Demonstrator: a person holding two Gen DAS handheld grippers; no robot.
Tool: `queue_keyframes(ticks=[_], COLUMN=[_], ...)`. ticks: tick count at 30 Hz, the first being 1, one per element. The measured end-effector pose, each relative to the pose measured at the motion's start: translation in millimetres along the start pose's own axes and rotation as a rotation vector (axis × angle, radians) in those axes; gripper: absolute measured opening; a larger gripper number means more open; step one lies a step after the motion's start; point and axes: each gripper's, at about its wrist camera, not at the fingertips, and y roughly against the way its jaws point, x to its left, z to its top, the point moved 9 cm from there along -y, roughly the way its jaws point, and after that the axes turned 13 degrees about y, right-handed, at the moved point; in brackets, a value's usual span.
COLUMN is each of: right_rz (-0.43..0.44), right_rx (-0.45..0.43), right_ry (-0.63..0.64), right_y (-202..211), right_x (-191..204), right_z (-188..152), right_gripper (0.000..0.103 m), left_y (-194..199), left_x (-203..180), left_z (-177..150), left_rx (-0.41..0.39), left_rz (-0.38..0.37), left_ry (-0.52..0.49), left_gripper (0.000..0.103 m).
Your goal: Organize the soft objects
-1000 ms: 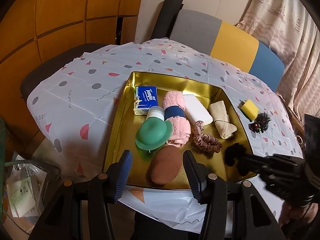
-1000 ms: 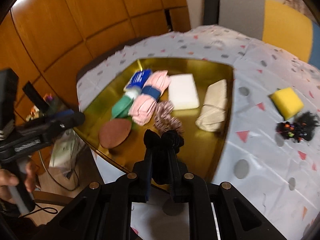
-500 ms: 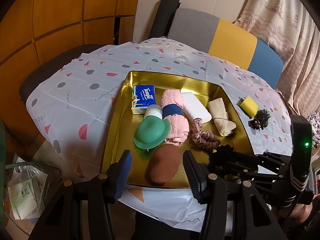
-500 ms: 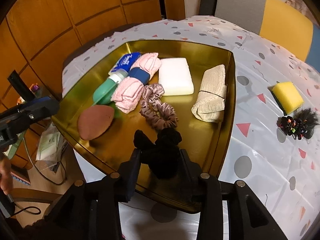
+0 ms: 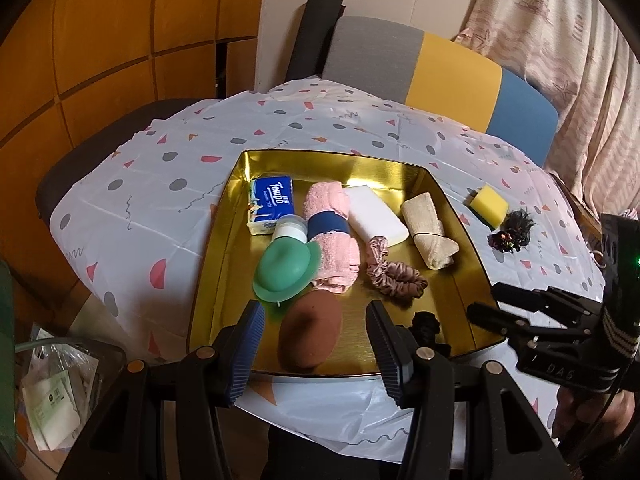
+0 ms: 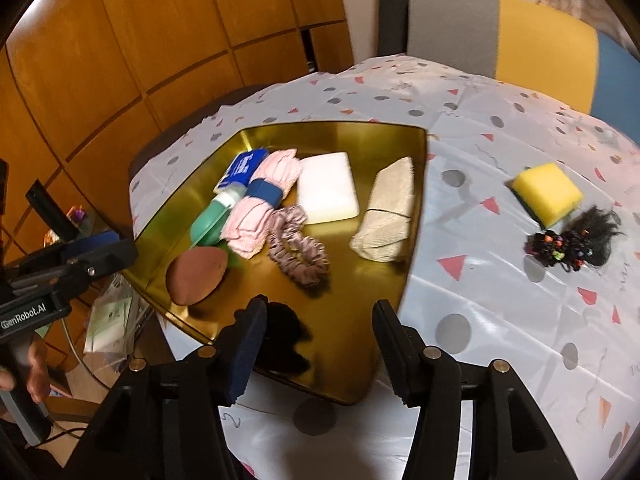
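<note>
Gold tray (image 6: pixel 414 184): on patterned surface (image 6: pixel 480 280), holding most soft items.
Black scrunchie (image 6: pixel 286 336): inside tray at 6 o'clock edge, between right gripper (image 6: pixel 318 320) fingers, no pad pressing it.
Right gripper: jaws opening, scrunchie let go.
Left gripper (image 5: pixel 316 322): parted, empty, hovering over brown puff (image 5: pixel 310 338).
Tray contents: tissue pack (image 5: pixel 272 204) at 10 o'clock; pink towel roll (image 5: pixel 330 236), white sponge (image 5: pixel 376 214), beige cloth roll (image 5: pixel 428 230), mauve scrunchie (image 5: pixel 394 274), green cap (image 5: pixel 286 270).
Outside tray, 3 o'clock: yellow sponge (image 6: pixel 546 194), beaded black hair tie (image 6: pixel 572 242) just beside it.
</note>
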Motion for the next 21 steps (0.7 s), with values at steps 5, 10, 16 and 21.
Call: queue_keyframes(ticks=[5,10,16,21], right_rz=[-0.036,-0.087,-0.175,-0.25], right_rx=[-0.025,-0.038,-0.036,-0.029], right_ry=[-0.05,-0.121,-0.207,-0.265], right_y=[14.6,31.8,56.7,78.0], right_x=[-25.1,-62.6,-118.4,-164.1], right_z=[-5.6,-19.0,-44.5,-66.5], right_gripper=[0.056,0.059,0.061,0.063], left_y=[2.0,0.9,1.1,1.4], left_x=[-10.1,-20.9,-39.2,-61.6], left_z=[0.0,-0.3,-0.1,1.2], left_rx=[-0.004,-0.001,-0.001,-0.006], left_rz=[-0.002,-0.006,-0.012,-0.023], left_ry=[-0.029,-0.058,-0.109,-0.161], left_gripper=[0.053,0.053,0.053,0.054])
